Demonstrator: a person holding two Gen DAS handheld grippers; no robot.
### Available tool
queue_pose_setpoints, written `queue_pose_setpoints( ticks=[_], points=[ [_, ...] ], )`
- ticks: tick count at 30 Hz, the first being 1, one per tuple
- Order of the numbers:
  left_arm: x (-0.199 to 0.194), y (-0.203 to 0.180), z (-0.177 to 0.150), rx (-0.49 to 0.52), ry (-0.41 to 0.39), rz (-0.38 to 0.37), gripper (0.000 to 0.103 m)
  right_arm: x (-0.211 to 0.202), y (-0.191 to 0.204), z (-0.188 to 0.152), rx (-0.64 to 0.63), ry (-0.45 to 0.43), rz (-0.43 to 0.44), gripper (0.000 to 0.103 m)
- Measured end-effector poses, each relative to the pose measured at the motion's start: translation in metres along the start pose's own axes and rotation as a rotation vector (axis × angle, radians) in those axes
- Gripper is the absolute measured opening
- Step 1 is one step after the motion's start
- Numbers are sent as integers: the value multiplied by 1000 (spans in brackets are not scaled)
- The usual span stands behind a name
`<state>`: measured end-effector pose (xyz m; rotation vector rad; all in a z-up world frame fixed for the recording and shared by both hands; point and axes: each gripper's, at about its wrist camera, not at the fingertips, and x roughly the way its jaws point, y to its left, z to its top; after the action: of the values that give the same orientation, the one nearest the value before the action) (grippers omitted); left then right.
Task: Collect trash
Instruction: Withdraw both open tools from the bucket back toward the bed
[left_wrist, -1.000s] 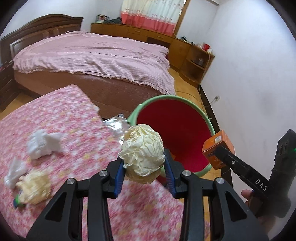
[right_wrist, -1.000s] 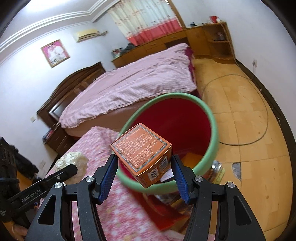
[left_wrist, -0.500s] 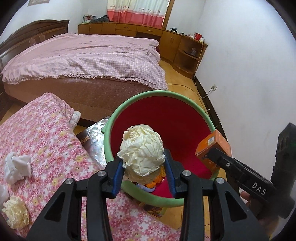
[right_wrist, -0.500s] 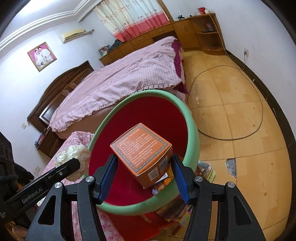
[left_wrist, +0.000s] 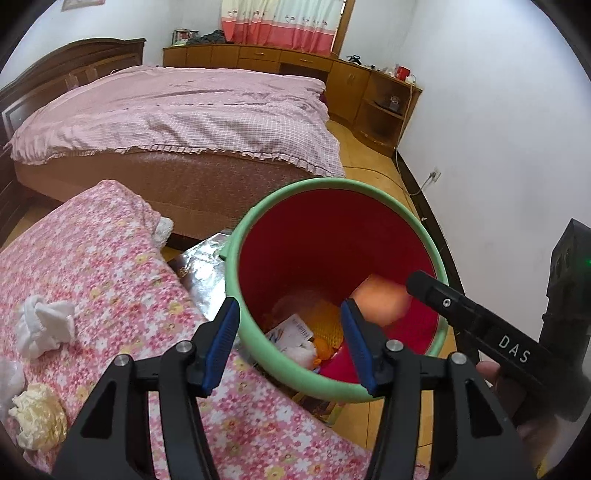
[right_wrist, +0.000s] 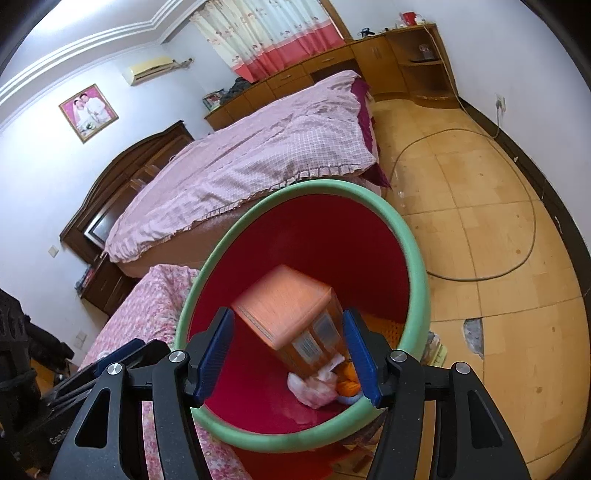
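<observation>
Both of my loads have left the jaws since a moment ago: the crumpled cream paper ball that sat between the left gripper's (left_wrist: 290, 345) blue pads is gone from them, its jaws have just been opening and now stand apart with nothing between. My right gripper (right_wrist: 288, 354) also stands open, and the orange cardboard box (right_wrist: 295, 325) it held is blurred, tilted and free of the pads, inside the red bucket with the green rim (right_wrist: 415, 258). From the left wrist view I see the same box as an orange smear beside the right gripper's black finger (left_wrist: 476, 321). At the bucket's bottom lie white paper scraps (left_wrist: 295, 332) and something orange. Beside the bucket, on the pink flowered cloth (left_wrist: 122, 280), a white crumpled tissue (left_wrist: 44, 326) and a cream paper wad (left_wrist: 37, 415) lie apart from each other.
</observation>
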<state>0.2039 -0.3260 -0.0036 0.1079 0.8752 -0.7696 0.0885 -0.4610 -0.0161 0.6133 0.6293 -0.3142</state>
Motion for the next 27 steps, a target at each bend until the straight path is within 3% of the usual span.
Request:
queue_pose_setpoints(
  ticks=[4, 18, 27],
  points=[
    [-9, 5, -3, -22, 0, -7, 57, -6, 3, -2, 2, -15, 1, 69],
    [-55, 37, -22, -70, -45, 38, 57, -18, 30, -19, -10, 17, 43, 69],
    [-89, 97, -35, -166, -77, 150, 57, -18, 52, -35, -37, 54, 58, 69]
  ],
)
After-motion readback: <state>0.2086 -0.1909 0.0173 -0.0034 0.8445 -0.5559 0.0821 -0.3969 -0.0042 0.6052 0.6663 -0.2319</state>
